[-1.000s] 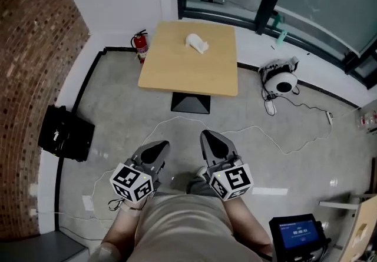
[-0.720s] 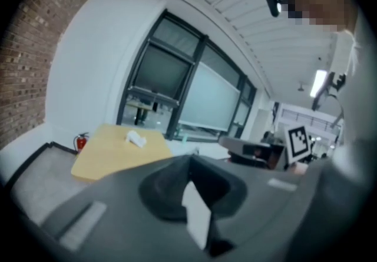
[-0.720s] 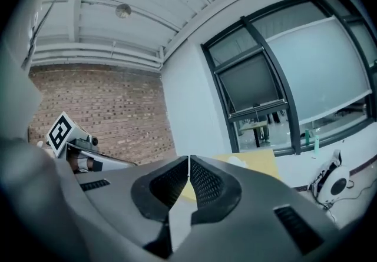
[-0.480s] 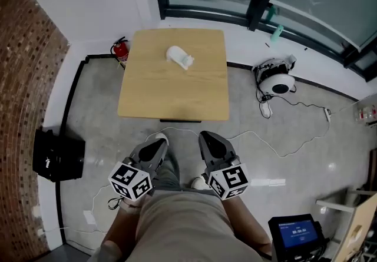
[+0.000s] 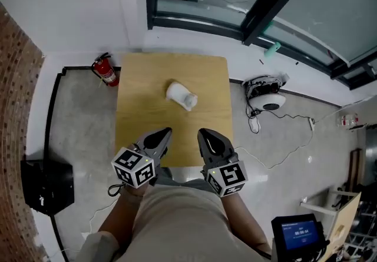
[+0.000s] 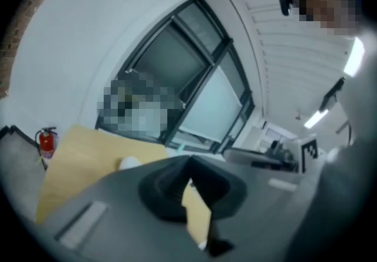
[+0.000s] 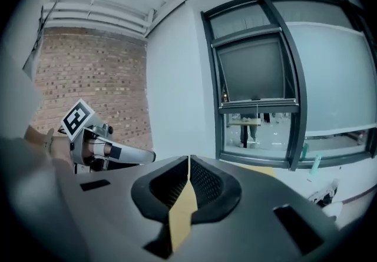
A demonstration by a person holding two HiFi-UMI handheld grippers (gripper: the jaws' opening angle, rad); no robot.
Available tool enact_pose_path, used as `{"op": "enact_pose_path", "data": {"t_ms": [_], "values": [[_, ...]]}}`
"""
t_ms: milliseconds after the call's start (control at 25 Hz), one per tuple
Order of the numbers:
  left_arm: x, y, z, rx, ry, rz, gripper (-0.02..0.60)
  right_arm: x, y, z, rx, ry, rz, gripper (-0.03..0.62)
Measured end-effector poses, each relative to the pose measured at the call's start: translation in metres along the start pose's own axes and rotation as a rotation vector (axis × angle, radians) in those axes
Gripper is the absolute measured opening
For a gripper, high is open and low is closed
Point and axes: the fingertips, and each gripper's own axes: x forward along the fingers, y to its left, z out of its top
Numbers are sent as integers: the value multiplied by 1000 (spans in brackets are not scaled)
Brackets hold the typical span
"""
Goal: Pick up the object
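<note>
Head view: the white object (image 5: 181,95) lies tipped over on the bench (image 5: 138,131), ahead of both jaws. Left gripper view: our left gripper (image 6: 189,162) has its jaws together, empty. Right gripper view: our right gripper (image 7: 188,159) likewise. The object looks light, maybe crushable; we'd grip gently across its middle.

No wording could be read anywhere. Pale figures on a blue screen (image 5: 301,235) were too small to make out; cubes on the left gripper (image 5: 164,132) and right gripper (image 5: 202,133) carried only black-and-white square markers.
</note>
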Motion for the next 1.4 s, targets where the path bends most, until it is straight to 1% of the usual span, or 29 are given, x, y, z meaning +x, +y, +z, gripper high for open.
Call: {"op": "enact_pose_path", "data": {"t_ms": [120,200,280,400,480,520,560,600,640,680,720,760,800,880,960,1000,1080,1120,1200,1240,1320,1400], "values": [[21,30,25,-3,19,-11,5,38,-6,14,-25,18,1,12],[33,41,30,-3,36,-15,5,53,-13,15,-26,29,10,12],[44,50,32,0,52,-4,5,65,-25,12,-9,42,21,12],[57,67,30,22,95,47,9,83,-44,-6,37,103,51,13],[67,83,22,58,143,98,55,97,-58,-28,89,167,58,18],[77,95,17,69,176,117,71,107,-69,-42,131,205,55,68],[89,108,10,63,216,126,105,119,-79,-58,189,247,51,162],[103,122,1,37,262,129,148,130,-90,-74,260,292,48,228],[117,136,-7,-1,313,128,198,141,-100,-91,337,335,41,264],[132,149,-14,-32,365,132,236,152,-110,-107,414,375,30,271],[146,163,-19,-44,414,143,241,161,-120,-122,483,410,13,274],[161,177,-23,-35,461,160,241,171,-130,-137,539,443,-6,276],[175,190,-27,-16,511,176,241,180,-140,-150,581,477,-27,276],[198,214,-42,9,620,190,241,196,-154,-176,630,542,-67,276],[210,228,-63,0,717,185,241,208,-157,-199,687,597,-85,276],[214,232,-72,-14,752,179,241,214,-155,-209,728,617,-84,276],[223,235,-87,-38,800,170,241,223,-153,-224,803,651,-92,276],[228,236,-94,-38,824,170,241,227,-154,-231,820,672,-107,276],[235,241,-108,-24,867,177,241,232,-158,-242,822,710,-157,276],[237,244,-112,-27,876,180,259,233,-161,-246,819,721,-186,276],[243,247,-115,-62,868,170,273,235,-167,-247,815,722,-227,275],[249,249,-114,-89,852,149,279,237,-172,-246,810,714,-242,276]]}}
